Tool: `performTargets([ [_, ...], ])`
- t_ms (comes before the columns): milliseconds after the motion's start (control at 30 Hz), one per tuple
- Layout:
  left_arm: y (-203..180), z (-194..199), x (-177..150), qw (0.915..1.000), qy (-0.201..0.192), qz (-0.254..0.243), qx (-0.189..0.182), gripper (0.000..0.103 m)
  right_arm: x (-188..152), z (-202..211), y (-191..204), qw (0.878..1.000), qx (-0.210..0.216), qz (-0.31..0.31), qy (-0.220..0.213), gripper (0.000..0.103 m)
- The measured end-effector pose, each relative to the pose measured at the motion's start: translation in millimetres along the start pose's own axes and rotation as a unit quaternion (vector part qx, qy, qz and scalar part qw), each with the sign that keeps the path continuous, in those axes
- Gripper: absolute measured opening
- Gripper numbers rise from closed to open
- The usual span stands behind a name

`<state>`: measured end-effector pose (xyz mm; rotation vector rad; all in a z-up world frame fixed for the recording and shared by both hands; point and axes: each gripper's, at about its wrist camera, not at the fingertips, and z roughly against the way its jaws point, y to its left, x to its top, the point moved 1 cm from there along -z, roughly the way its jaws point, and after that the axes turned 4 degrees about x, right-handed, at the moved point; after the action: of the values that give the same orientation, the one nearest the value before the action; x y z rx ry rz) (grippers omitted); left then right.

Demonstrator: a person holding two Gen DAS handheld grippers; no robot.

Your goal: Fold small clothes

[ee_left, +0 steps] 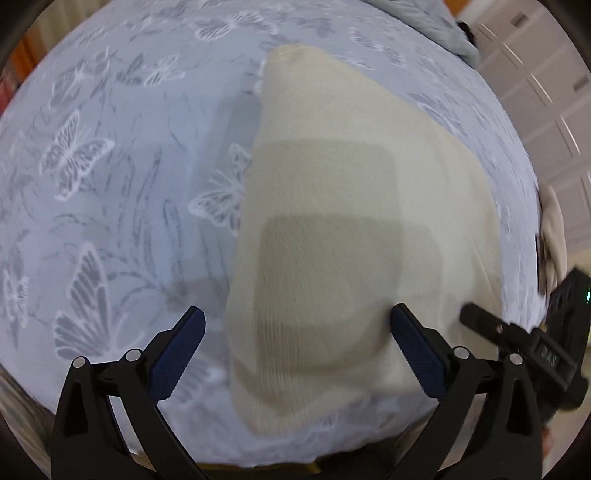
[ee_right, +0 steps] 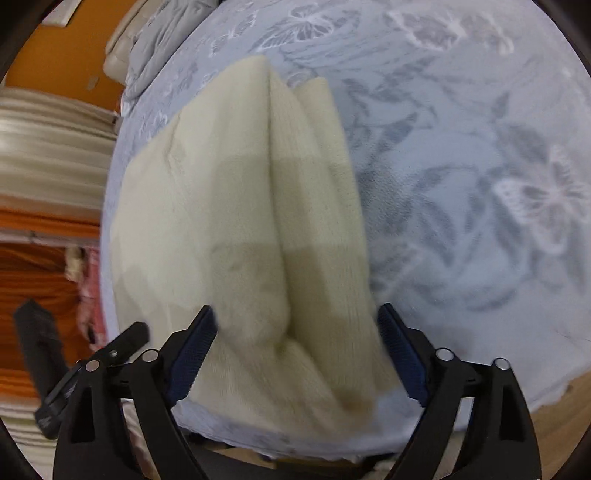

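Note:
A cream knit garment (ee_left: pixel 343 229) lies folded on a pale blue cloth printed with butterflies (ee_left: pixel 110 166). My left gripper (ee_left: pixel 295 332) is open above the garment's near end, its blue-padded fingers apart and holding nothing. In the right wrist view the same cream garment (ee_right: pixel 240 229) shows a raised fold ridge running down its middle. My right gripper (ee_right: pixel 295 332) is open over the garment's near end, its fingers to either side of the ridge, gripping nothing. The right gripper (ee_left: pixel 524 339) also shows at the right edge of the left wrist view.
A grey cloth (ee_left: pixel 432 29) lies at the far edge of the blue cloth. White cabinet doors (ee_left: pixel 546 92) stand to the right. In the right wrist view, grey fabric and a pillow (ee_right: pixel 147 48) lie at the far left, with an orange wall (ee_right: pixel 55 48) and pink fabric (ee_right: pixel 90 288) beyond the edge.

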<state>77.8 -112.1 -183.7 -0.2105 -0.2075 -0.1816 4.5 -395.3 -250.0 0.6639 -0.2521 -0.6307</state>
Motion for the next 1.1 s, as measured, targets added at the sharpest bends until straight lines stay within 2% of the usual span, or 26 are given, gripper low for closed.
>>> performTargets([
  [67, -2, -11, 6, 1.0000, 0.008, 0.005, -0.003, 0.098, 5, -2, -7, 0.999, 0.038, -0.020, -0.001, 0.098],
  [267, 0, -38, 16, 0.9961, 0.044, 0.039, -0.067, 0.098, 15, -8, -25, 0.990, 0.122, -0.066, -0.013, 0.098],
  [367, 4, -41, 15, 0.9932, 0.055, 0.050, -0.089, 0.098, 16, -6, -23, 0.989, 0.138, -0.051, -0.015, 0.097],
  [400, 4, -40, 14, 0.9932, 0.054, 0.045, -0.093, 0.092, 16, -7, -17, 0.990, 0.136, -0.035, -0.016, 0.077],
  [467, 1, -30, 10, 0.9939, 0.049, 0.034, -0.093, 0.081, 15, -8, -7, 0.991, 0.131, -0.012, -0.019, 0.052],
  [500, 1, -25, 10, 0.9943, 0.047, 0.030, -0.092, 0.073, 13, -2, -3, 0.991, 0.131, -0.005, -0.025, 0.046],
  [533, 1, -18, 8, 0.9942, 0.046, 0.024, -0.094, 0.068, 10, 4, -1, 0.990, 0.138, -0.002, -0.030, 0.044],
  [567, 2, -13, 8, 0.9940, 0.046, 0.019, -0.098, 0.066, 3, 11, 1, 0.989, 0.145, 0.000, -0.030, 0.043],
  [667, 2, 2, 0, 0.9944, 0.050, -0.007, -0.092, 0.065, -13, 14, 3, 0.990, 0.139, 0.000, -0.017, 0.043],
  [733, 0, -2, -5, 0.9949, 0.058, -0.026, -0.078, 0.068, -15, 6, -5, 0.991, 0.131, -0.026, -0.004, 0.045],
  [767, -2, -7, -7, 0.9956, 0.059, -0.034, -0.065, 0.071, -10, 1, -4, 0.991, 0.129, -0.033, -0.002, 0.050],
  [833, -7, -14, -5, 0.9973, 0.053, -0.034, -0.039, 0.092, -4, -7, -8, 0.992, 0.120, -0.044, 0.004, 0.062],
  [900, -10, -18, -2, 0.9982, 0.044, -0.036, -0.018, 0.098, -3, -17, -3, 0.993, 0.109, -0.045, 0.009, 0.071],
  [967, -19, -21, 1, 0.9978, 0.038, -0.053, -0.009, 0.098, -1, -19, 1, 0.994, 0.104, -0.031, 0.006, 0.076],
  [1067, -30, -22, 4, 0.9965, 0.033, -0.076, 0.006, 0.098, -3, -16, 1, 0.995, 0.096, -0.020, 0.000, 0.075],
  [1100, -31, -19, 5, 0.9962, 0.033, -0.080, 0.005, 0.089, -4, -16, 5, 0.995, 0.095, -0.018, -0.005, 0.068],
])
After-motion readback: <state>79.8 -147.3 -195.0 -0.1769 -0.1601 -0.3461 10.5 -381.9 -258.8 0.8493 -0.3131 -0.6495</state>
